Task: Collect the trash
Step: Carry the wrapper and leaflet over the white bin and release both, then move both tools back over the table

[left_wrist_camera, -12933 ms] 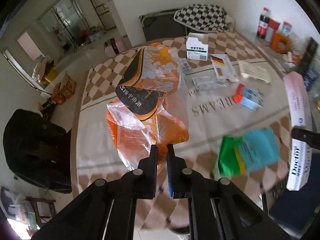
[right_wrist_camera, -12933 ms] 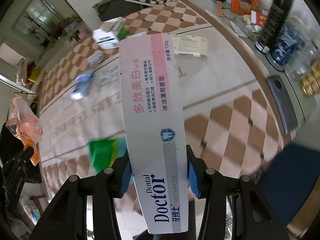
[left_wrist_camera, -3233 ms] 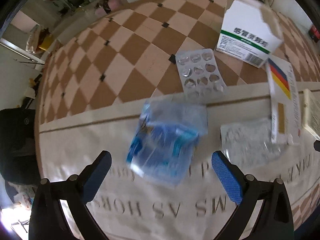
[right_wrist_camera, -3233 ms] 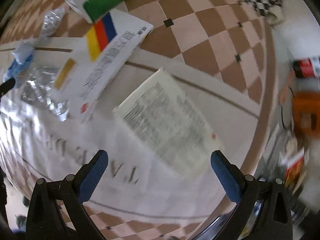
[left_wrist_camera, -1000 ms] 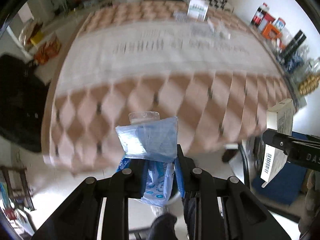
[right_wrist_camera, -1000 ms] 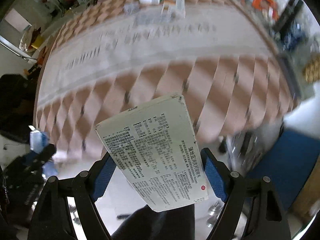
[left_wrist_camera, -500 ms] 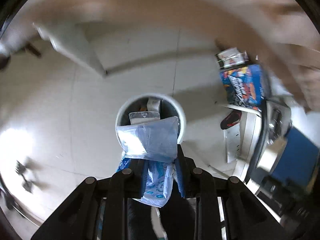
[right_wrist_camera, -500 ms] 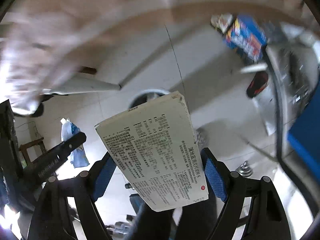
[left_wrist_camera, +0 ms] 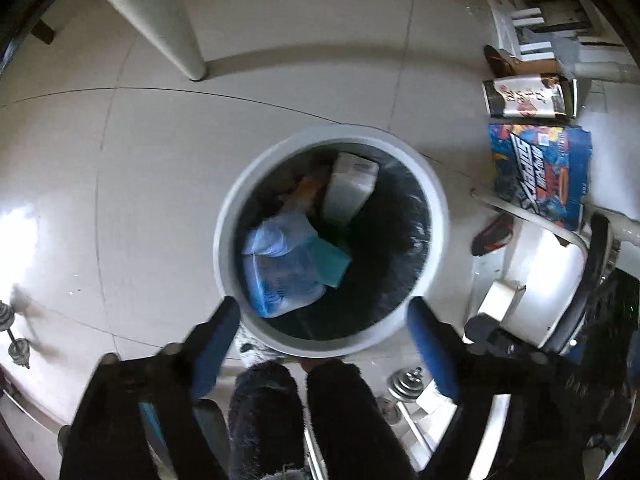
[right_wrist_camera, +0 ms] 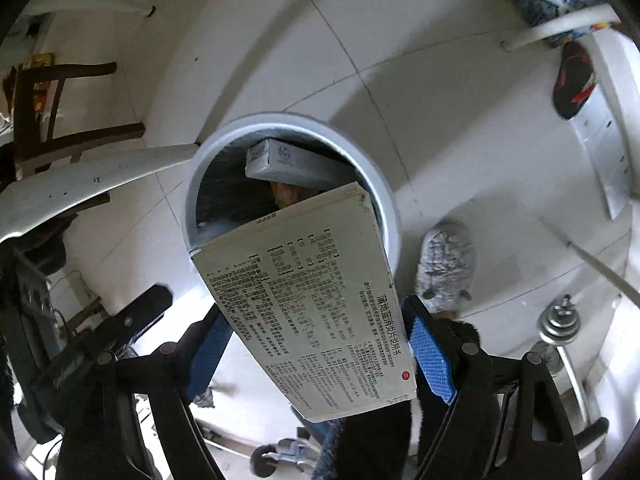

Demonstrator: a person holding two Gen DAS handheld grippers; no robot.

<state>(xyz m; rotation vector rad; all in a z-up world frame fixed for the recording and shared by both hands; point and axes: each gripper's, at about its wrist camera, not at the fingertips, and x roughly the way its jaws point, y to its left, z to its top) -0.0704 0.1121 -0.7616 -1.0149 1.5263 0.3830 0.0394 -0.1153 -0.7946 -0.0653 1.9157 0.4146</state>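
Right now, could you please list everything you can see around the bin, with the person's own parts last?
Trash bin: one, white rim, dark liner, on the floor under both tongs.
Blue plastic wrapper: one, inside the bin.
Grey carton: one, inside the bin, leaning on the wall.
Medicine box: one, pale with printed text, over the bin.
Colourful carton: one, blue, on the floor right of the bin.
Slipper: one, grey, fluffy, beside the bin.
Left tongs: open, empty.
Right tongs: shut on the medicine box.
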